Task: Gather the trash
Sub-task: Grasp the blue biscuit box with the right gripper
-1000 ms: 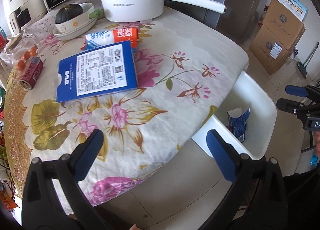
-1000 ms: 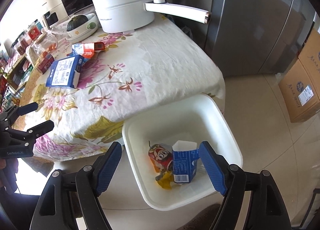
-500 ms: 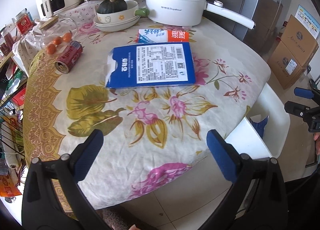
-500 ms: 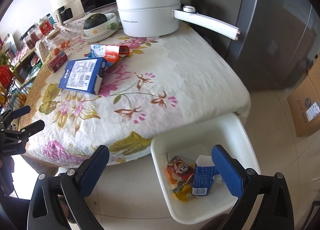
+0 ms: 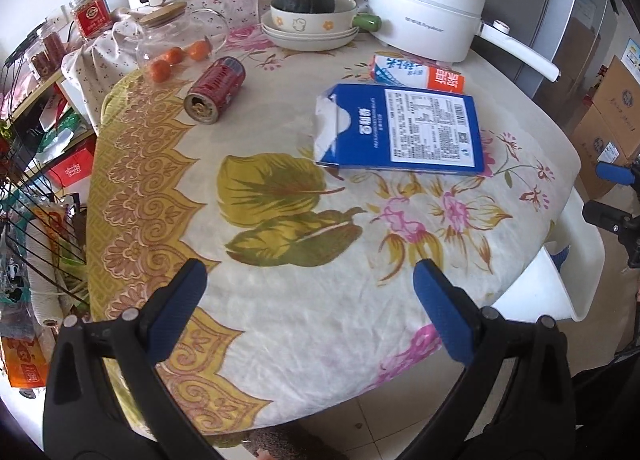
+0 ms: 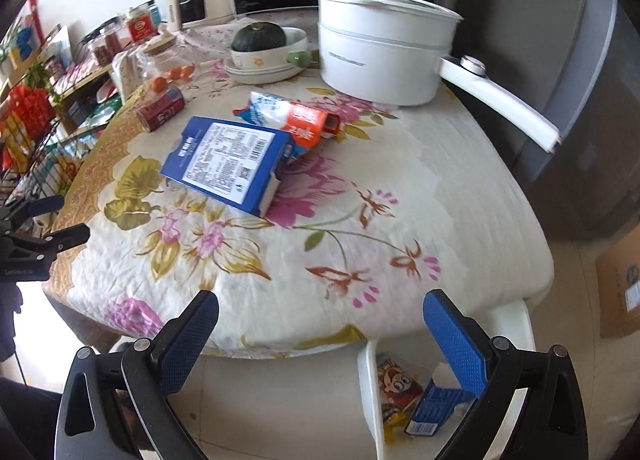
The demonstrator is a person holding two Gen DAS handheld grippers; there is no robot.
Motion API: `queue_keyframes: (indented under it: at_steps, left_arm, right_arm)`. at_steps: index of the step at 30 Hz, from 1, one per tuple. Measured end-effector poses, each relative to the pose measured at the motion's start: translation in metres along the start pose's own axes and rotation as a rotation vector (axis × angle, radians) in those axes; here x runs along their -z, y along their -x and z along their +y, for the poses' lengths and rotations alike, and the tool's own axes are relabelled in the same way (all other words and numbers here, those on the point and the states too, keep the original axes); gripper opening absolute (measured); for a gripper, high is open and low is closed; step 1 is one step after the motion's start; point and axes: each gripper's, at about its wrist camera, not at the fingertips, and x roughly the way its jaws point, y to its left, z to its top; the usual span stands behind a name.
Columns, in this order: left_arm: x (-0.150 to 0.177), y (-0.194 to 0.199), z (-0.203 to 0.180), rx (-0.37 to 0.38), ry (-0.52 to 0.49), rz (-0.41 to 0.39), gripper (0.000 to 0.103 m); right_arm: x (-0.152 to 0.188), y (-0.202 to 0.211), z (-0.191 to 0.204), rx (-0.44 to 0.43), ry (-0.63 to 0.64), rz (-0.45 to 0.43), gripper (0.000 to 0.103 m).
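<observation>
Both my left gripper (image 5: pixel 308 300) and my right gripper (image 6: pixel 320 332) hang over the near edge of the table (image 6: pixel 460 196) with jaws spread wide and nothing in them. The trash left to collect lies further in: a flat blue carton (image 5: pixel 400 132), a crumpled blue-and-orange milk pack (image 6: pixel 292 116) just behind it, and a red can (image 5: pixel 215 90) on its side near the glass jar (image 5: pixel 168 40). The white bin (image 6: pixel 370 392) stands on the floor below the table's edge, already holding wrappers. I judge the can may roll away if nudged, the flat carton may slide on the cloth instead of lifting, and a careless reach could knock the pot's handle (image 6: pixel 500 104).
</observation>
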Motion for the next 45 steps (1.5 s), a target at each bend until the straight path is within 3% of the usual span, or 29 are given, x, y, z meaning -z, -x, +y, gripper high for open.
queue_keyframes:
  at_steps: [6, 11, 15, 22, 31, 45]
  left_arm:
    - [-0.004, -0.005, 0.044, 0.004, 0.061, -0.026, 0.102]
    - [0.002, -0.014, 0.062, 0.047, 0.098, -0.005, 0.102]
    - [0.006, -0.016, 0.067, 0.061, 0.104, -0.003, 0.102]
    - [0.004, -0.029, 0.063, 0.056, 0.077, 0.023, 0.102]
    - [0.004, -0.033, 0.062, 0.051, 0.078, 0.032, 0.102]
    - [0.005, -0.020, 0.067, 0.074, 0.139, 0.003, 0.102]
  right_arm:
    - [-0.041, -0.029, 0.050, -0.054, 0.294, -0.033, 0.103]
    - [-0.071, -0.067, 0.080, -0.092, 0.490, 0.015, 0.103]
    - [-0.083, -0.100, 0.093, -0.050, 0.656, 0.074, 0.103]
    - [-0.095, -0.137, 0.097, -0.008, 0.778, 0.155, 0.103]
    - [-0.097, -0.170, 0.093, 0.036, 0.746, 0.226, 0.103]
    - [-0.056, -0.119, 0.091, 0.002, 0.583, 0.207, 0.097]
